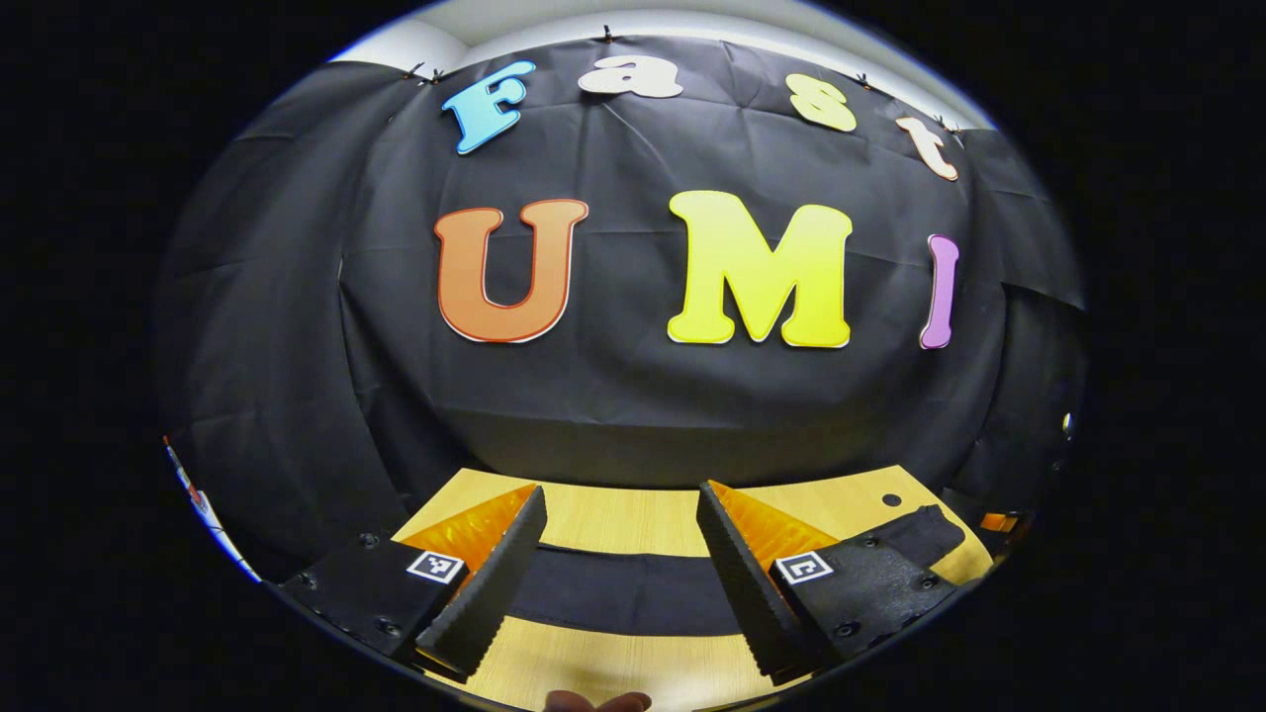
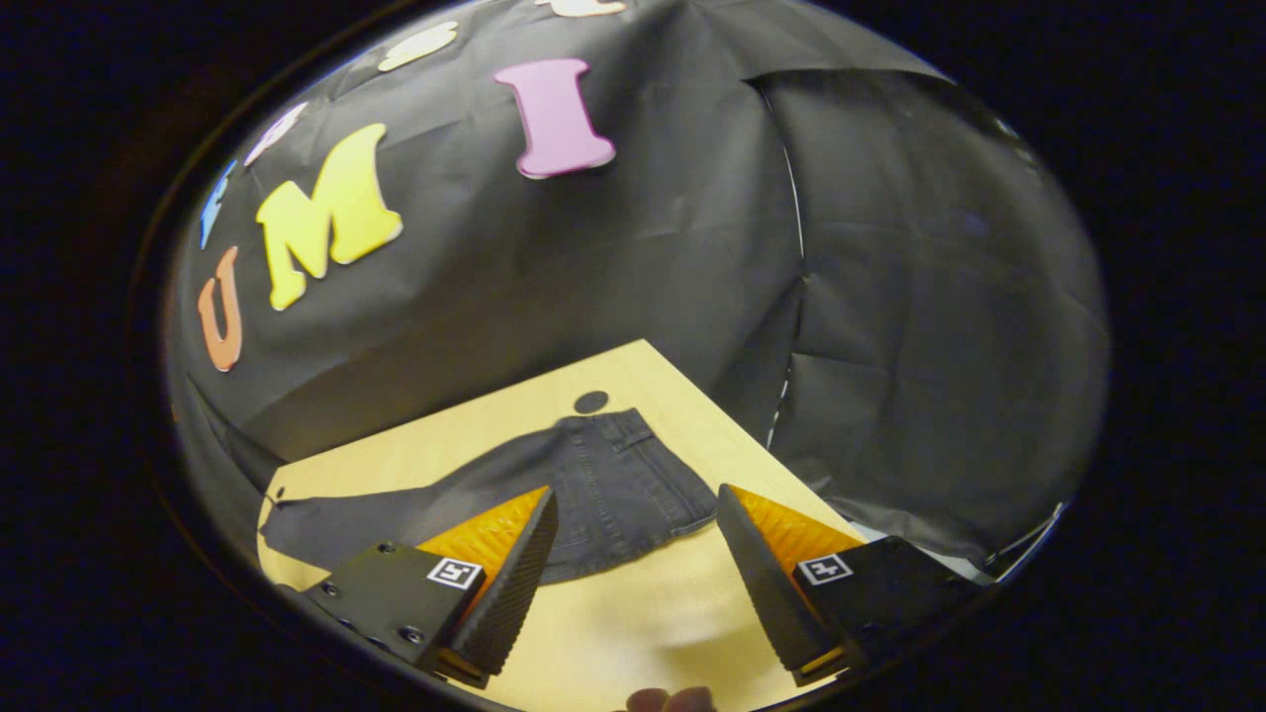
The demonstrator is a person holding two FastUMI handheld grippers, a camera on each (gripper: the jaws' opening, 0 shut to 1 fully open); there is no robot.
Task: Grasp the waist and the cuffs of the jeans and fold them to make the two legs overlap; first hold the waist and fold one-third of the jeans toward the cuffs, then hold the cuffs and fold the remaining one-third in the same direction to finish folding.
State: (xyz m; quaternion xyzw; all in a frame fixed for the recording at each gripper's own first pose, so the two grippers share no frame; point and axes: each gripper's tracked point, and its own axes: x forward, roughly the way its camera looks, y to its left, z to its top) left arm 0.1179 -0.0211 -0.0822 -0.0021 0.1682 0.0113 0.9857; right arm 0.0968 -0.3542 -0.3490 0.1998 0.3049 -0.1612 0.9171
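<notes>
Dark grey jeans (image 2: 593, 489) lie flat on the light wooden table (image 2: 633, 613), waist toward the table's right end and legs running off to the left. My right gripper (image 2: 638, 574) hovers open above the near side of the waist, with nothing between its fingers. In the left gripper view the jeans (image 1: 618, 591) show as a dark band across the table (image 1: 633, 519), and my left gripper (image 1: 618, 583) hangs open over that band, its fingers spread wide and empty.
The black cloth wall (image 1: 633, 396) stands close behind the table. A small round hole (image 2: 590, 401) sits in the tabletop just beyond the waist. The table's right edge (image 2: 732, 415) drops off near the waistband. A fingertip (image 1: 593, 701) shows at the bottom.
</notes>
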